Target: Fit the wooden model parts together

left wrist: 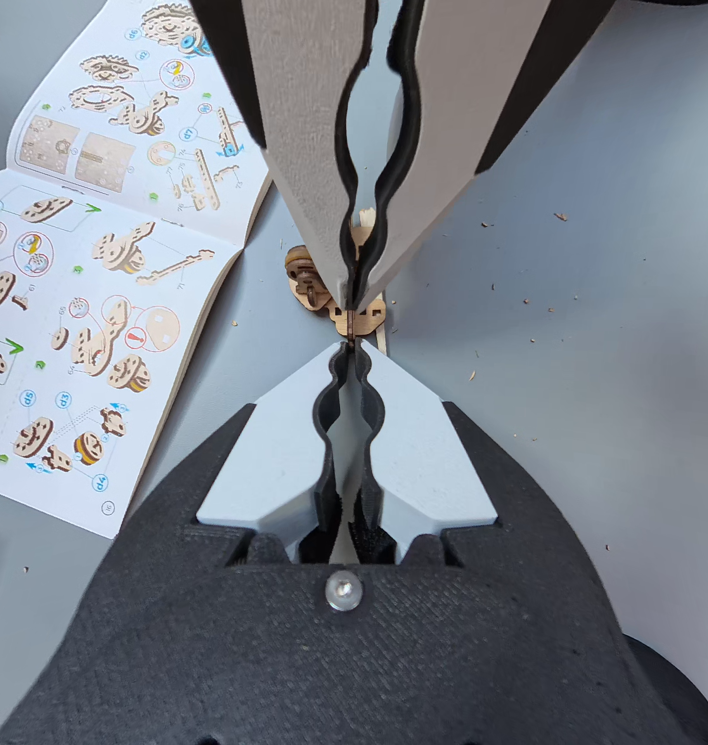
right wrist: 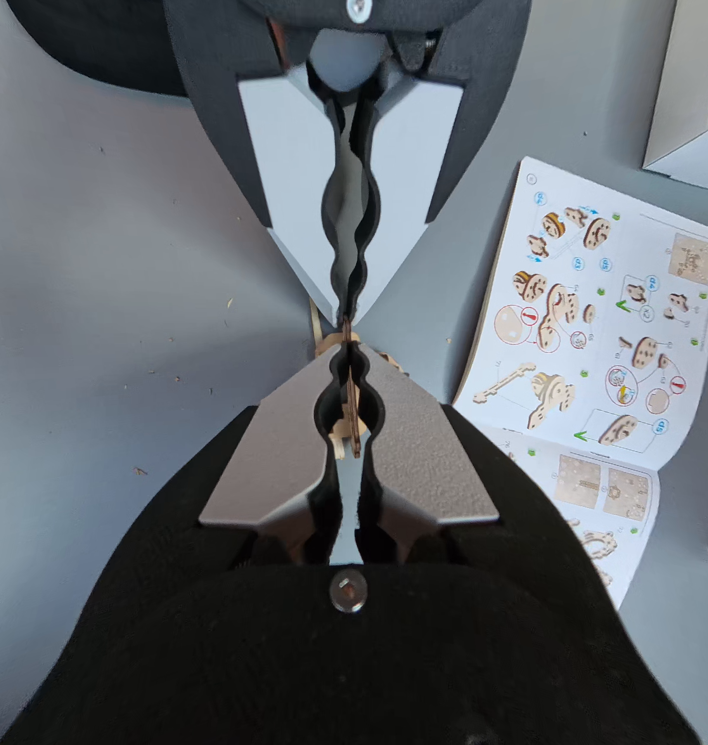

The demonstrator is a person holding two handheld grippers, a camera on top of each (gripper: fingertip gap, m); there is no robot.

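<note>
Above the grey table (left wrist: 586, 363), both grippers, left (left wrist: 351, 343) and right (right wrist: 349, 344), pinch one wooden part (left wrist: 351, 322).

Soft, even daylight fills both views, with only faint shadows on the grey counter (left wrist: 586, 363). Wide-angle bending curves the frame edges. The right wrist view looks slightly blurred; its lower black body goes nearly featureless.

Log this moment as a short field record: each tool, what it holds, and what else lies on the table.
left tool: shut on the thin wooden part, nipping its near edge
right tool: shut on the wooden model piece, held edge-on between its pads
tools: tip to tip, facing each other
instruction booklet: open, flat on the table
table: grey, sprinkled with wood crumbs
box: at the far right in the right wrist view
</note>
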